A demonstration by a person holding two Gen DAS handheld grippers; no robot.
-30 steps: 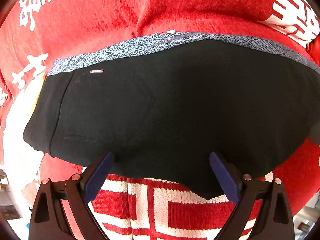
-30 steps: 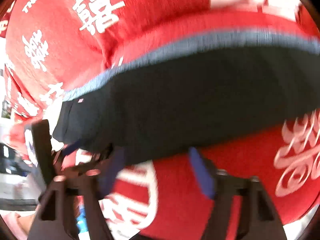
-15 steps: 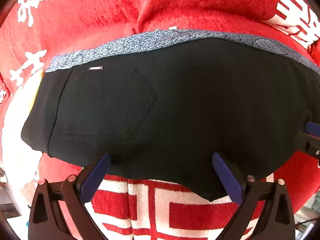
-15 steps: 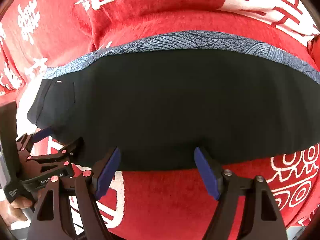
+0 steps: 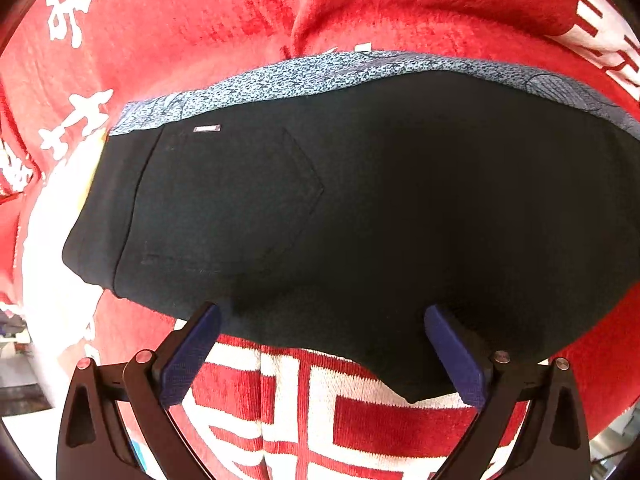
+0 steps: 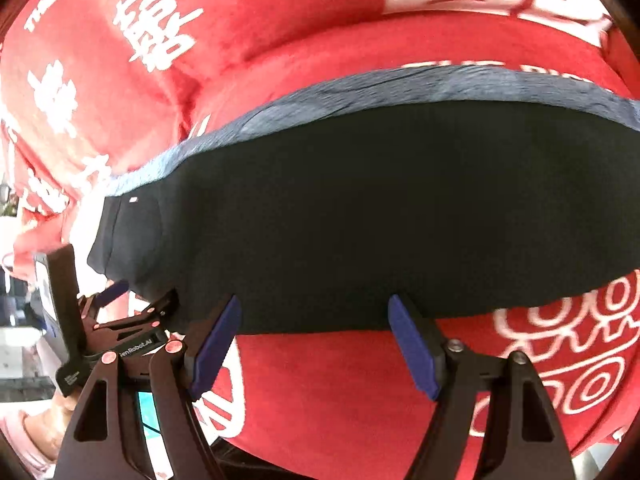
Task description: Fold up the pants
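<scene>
Left wrist view looks steeply down on the black pants (image 5: 360, 208), which lie flat and long across a red blanket (image 5: 224, 20). They are folded lengthwise, so one back pocket (image 5: 236, 200) with a pointed lower edge faces up, and a small pale label (image 5: 207, 128) sits at its top corner. The cloth is matte, dense and nearly creaseless. Along the far edge a strip of blue-grey patterned fabric (image 5: 328, 74) shows from beneath the black layer; whether it belongs to the pants or is a separate piece I cannot tell.

The blanket is a plush, fuzzy red with large white woven characters and, in the right wrist view, ring-shaped white motifs (image 6: 576, 364). It bulges softly and creases behind the pants. What lies under the blanket is hidden.

The left gripper (image 5: 322, 354) hangs over the near edge of the pants, its blue-padded fingers (image 5: 192, 356) spread wide with nothing between them. The right gripper (image 6: 316, 346) stands likewise at the near edge farther along, fingers (image 6: 414, 354) apart and empty. Part of a hand (image 6: 52, 416) and a pink sleeve (image 6: 18, 434) show at the lower left of the right wrist view.
</scene>
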